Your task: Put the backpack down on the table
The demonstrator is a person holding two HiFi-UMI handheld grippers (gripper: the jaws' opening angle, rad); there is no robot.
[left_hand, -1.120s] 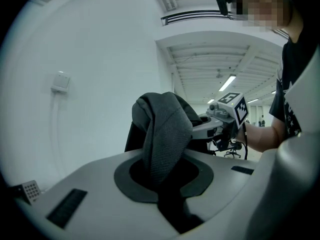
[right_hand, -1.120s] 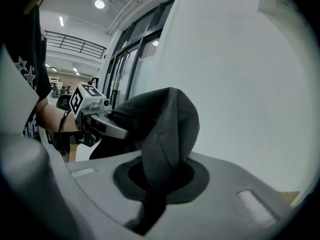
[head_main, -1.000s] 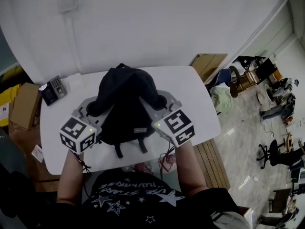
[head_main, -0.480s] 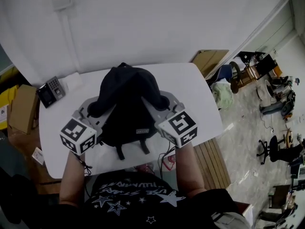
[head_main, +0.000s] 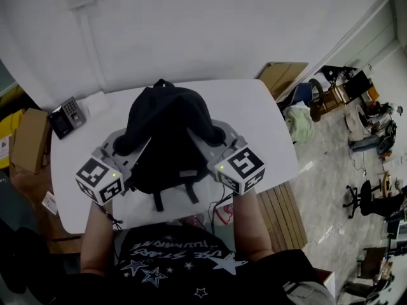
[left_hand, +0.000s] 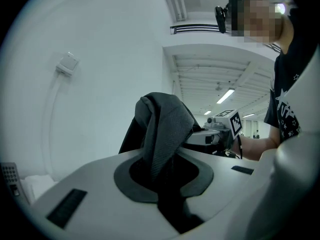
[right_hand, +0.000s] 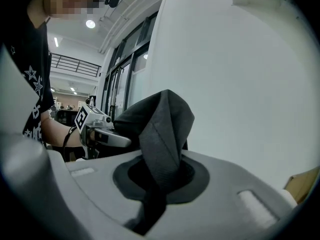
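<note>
A black backpack [head_main: 166,138] hangs over the middle of the white table [head_main: 267,132], held between my two grippers. The left gripper [head_main: 125,146] is at its left side, shut on a grey shoulder strap [left_hand: 165,129] that rises out of the jaws in the left gripper view. At the pack's right side, the right gripper [head_main: 213,135] is shut on the other strap [right_hand: 162,129]. Loose strap ends [head_main: 173,197] dangle toward the table's near edge. Whether the pack's bottom touches the table is hidden.
A keypad device [head_main: 65,116] and a white box [head_main: 96,102] lie at the table's back left. Cardboard boxes stand left [head_main: 28,142] and back right [head_main: 280,78] of the table. A white wall is just behind it. A person's torso is at the near edge.
Both grippers keep their hold on the straps and have rolled slightly. The backpack stays at nearly the same place over the table.
</note>
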